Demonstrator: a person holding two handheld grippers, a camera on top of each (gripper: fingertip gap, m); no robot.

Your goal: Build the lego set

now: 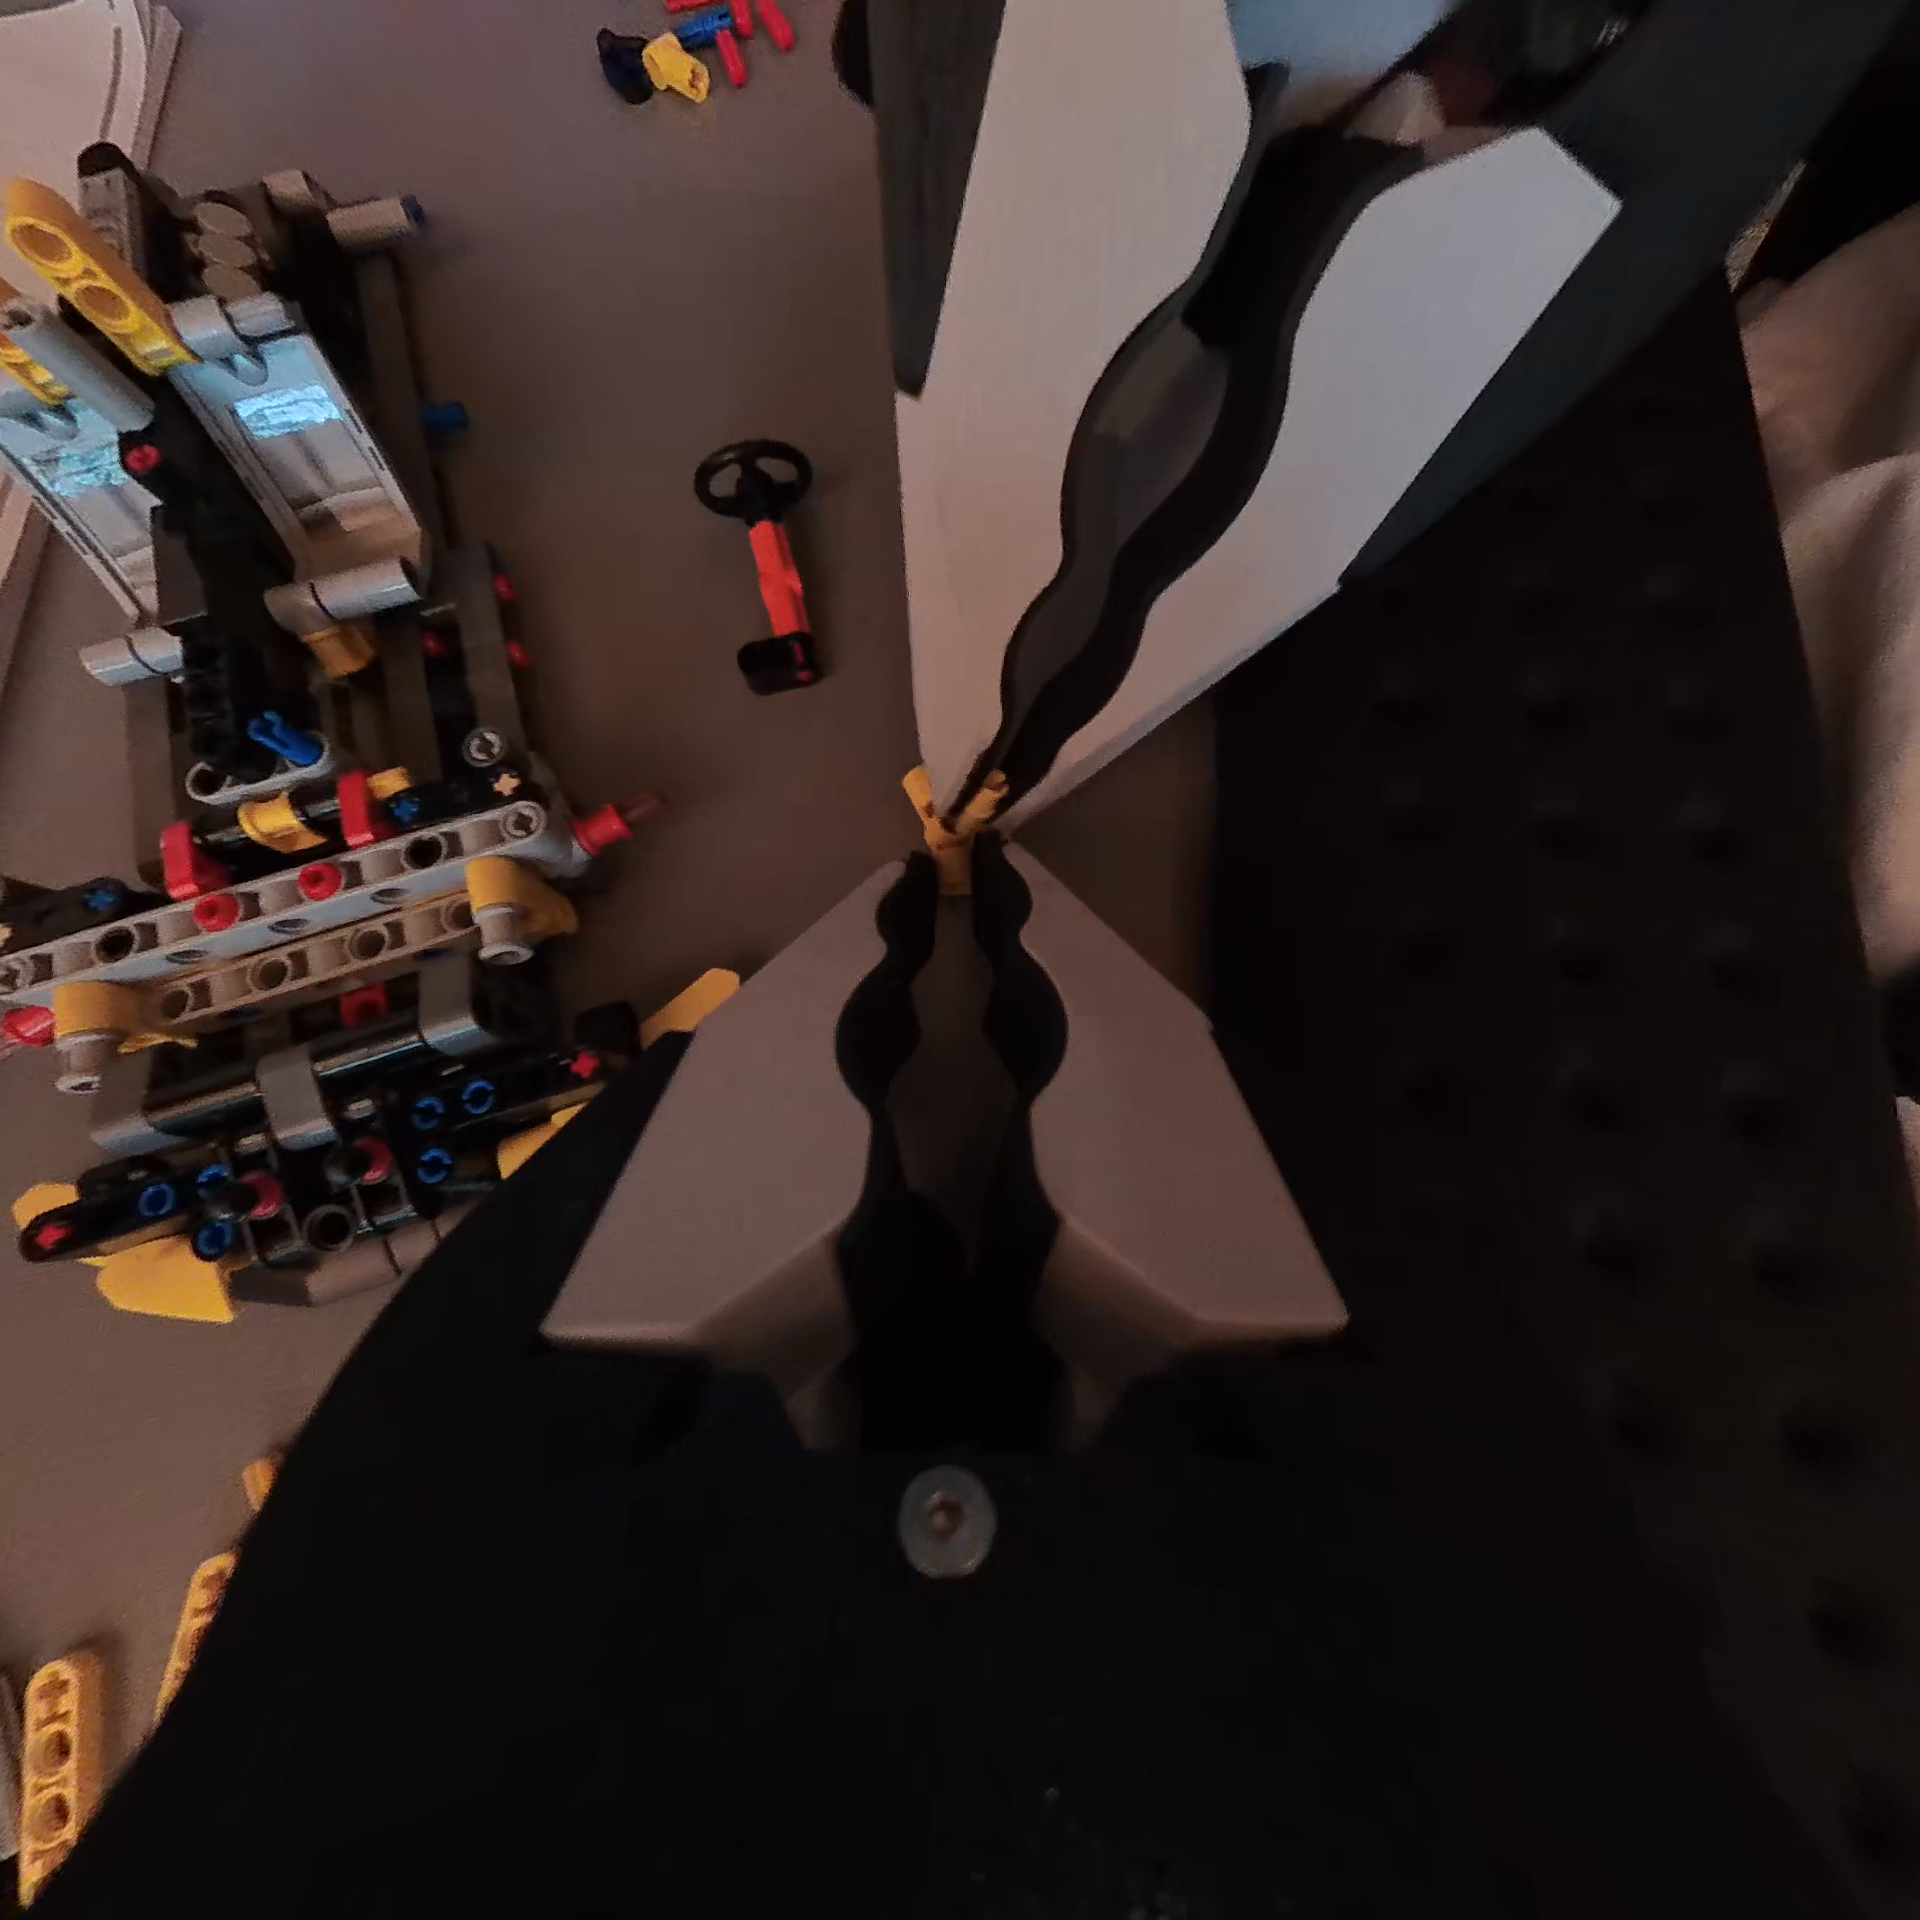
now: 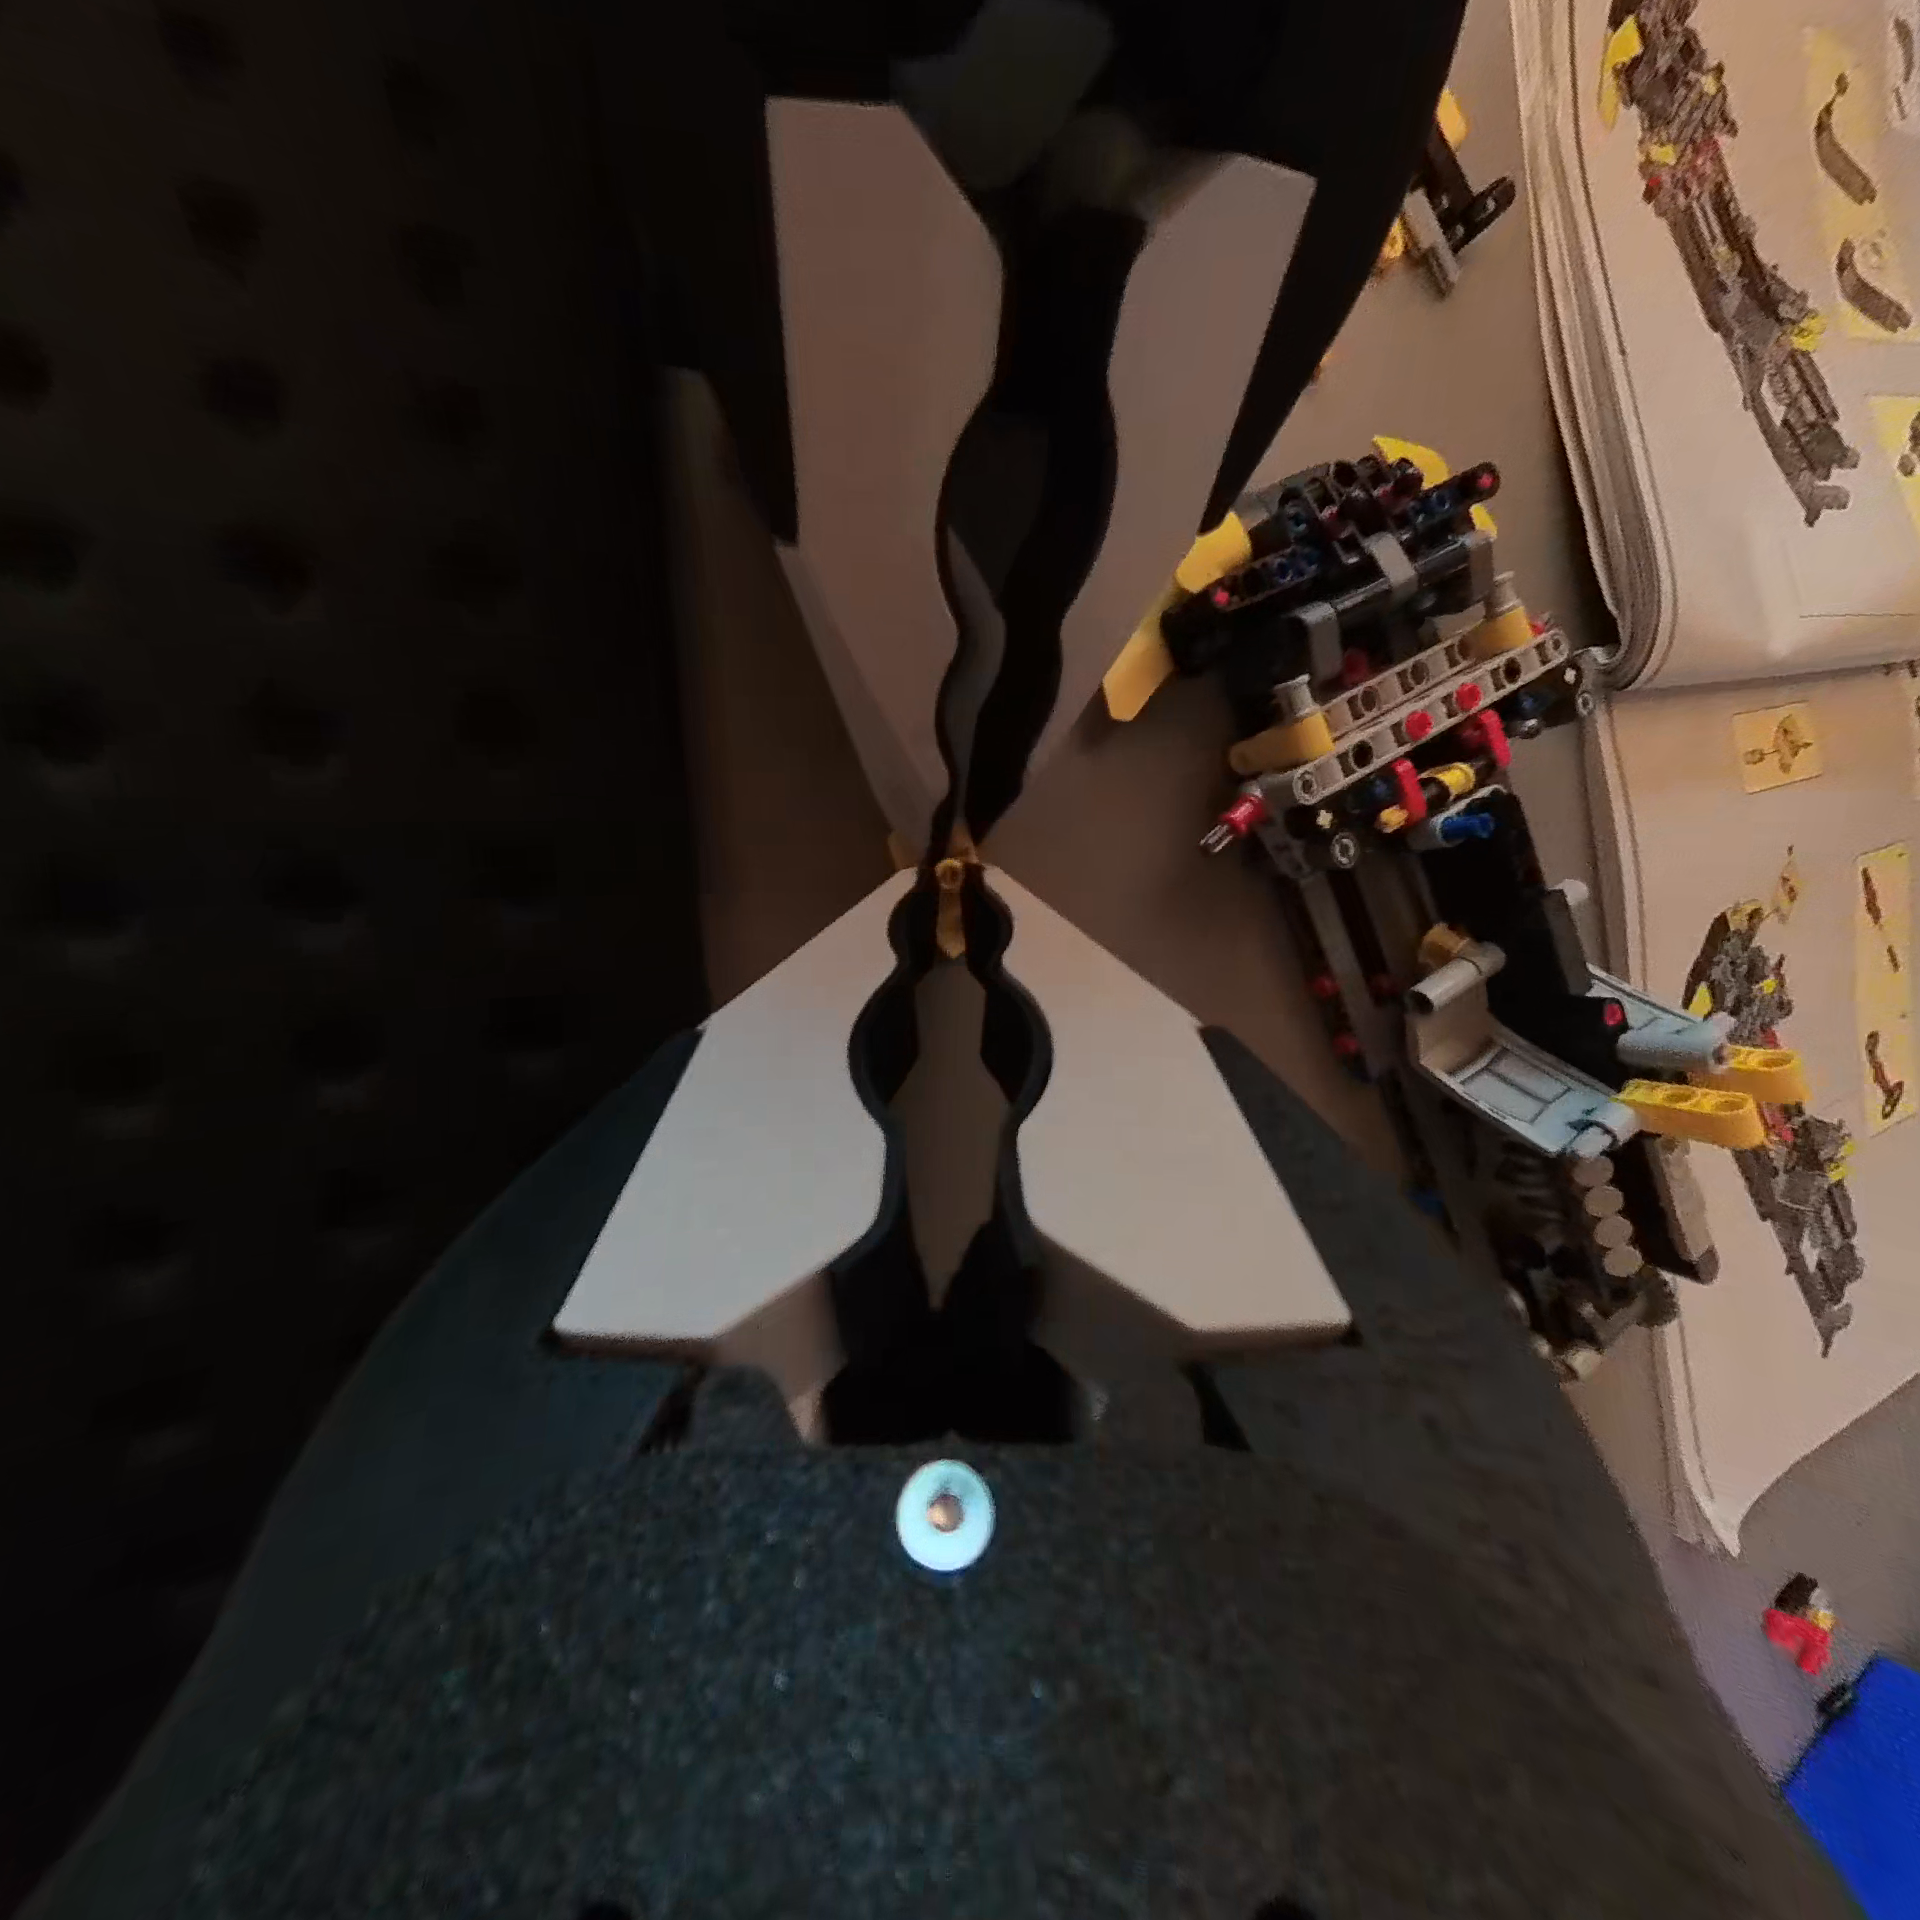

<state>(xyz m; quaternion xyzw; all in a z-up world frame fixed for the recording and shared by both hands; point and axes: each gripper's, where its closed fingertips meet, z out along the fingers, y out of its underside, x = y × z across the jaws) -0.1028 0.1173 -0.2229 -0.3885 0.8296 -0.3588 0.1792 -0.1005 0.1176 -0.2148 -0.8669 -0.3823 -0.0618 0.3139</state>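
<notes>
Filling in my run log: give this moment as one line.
left tongs: shut on yellow connector | right tongs: shut on the same piece, tip to tip | chassis: on table, untouched

A grey-brown table [image 1: 623, 343] carries the part-built lego model [image 1: 281, 748], a black steering wheel on a red axle piece [image 1: 769, 566] beside it, loose small pieces [image 1: 691, 47] farther off, and an open instruction booklet [image 2: 1704, 343] along the model's other side

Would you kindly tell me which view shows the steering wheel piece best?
The left wrist view: the black steering wheel piece on its red shaft lies unobstructed on the table. The right wrist view does not show it.
</notes>
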